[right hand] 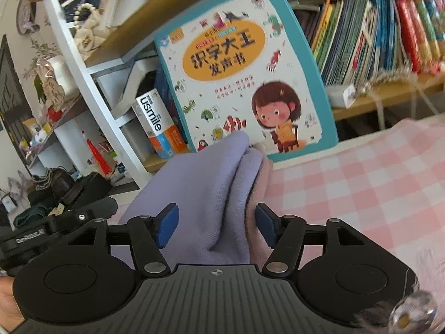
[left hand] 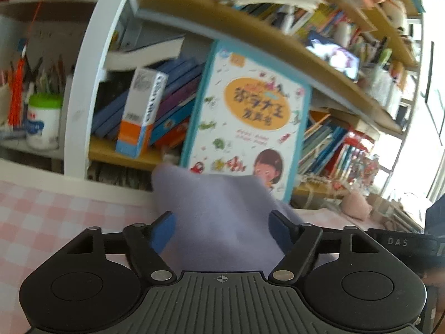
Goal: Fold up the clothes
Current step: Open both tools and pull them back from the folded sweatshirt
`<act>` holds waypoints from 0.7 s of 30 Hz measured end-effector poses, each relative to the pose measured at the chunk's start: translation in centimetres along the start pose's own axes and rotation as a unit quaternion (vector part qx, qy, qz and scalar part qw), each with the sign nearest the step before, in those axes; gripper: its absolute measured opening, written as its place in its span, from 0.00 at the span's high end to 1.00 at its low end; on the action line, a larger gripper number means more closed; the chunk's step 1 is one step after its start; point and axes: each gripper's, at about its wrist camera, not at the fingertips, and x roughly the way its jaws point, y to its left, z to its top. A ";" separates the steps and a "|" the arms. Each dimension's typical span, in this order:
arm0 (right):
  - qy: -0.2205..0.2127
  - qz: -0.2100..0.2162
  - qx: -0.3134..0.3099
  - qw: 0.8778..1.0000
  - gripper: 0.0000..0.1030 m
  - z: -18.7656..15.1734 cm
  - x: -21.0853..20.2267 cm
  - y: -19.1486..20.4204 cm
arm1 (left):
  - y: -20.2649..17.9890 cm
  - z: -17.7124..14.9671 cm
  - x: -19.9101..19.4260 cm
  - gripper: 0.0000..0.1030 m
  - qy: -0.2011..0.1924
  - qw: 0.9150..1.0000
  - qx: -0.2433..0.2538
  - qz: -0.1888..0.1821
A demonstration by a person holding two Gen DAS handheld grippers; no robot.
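Observation:
A lavender garment (left hand: 219,217) rises in a bunched peak between the blue pads of my left gripper (left hand: 222,231), whose jaws stand wide apart around it. In the right wrist view the same lavender cloth (right hand: 211,194), with a pale pink layer (right hand: 262,178) beside it, lies between the pads of my right gripper (right hand: 217,226), also spread wide. Neither pair of pads presses the cloth. It rests over a pink-and-white checked tablecloth (right hand: 347,189). The other gripper's black body (right hand: 55,222) shows at left.
A large children's book (right hand: 244,69) leans upright just behind the cloth, in front of a bookshelf (left hand: 250,36) crammed with books. A white and orange box (right hand: 158,122) stands left of it. A white jar with a green lid (left hand: 44,122) sits far left.

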 end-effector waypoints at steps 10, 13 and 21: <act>-0.001 -0.016 -0.019 1.000 0.36 -2.6 -5.0 1.8 | -2.1 -2.1 -3.7 0.19 0.013 1.000 -0.001 0.017; 0.000 -0.027 -0.024 0.999 0.34 -3.4 -6.5 2.3 | -2.9 -2.5 -5.0 0.17 0.013 1.000 0.003 0.020; 0.003 -0.055 -0.056 0.997 0.30 -5.7 -10.7 4.6 | -4.7 -4.2 -8.6 0.14 0.029 0.999 0.024 0.037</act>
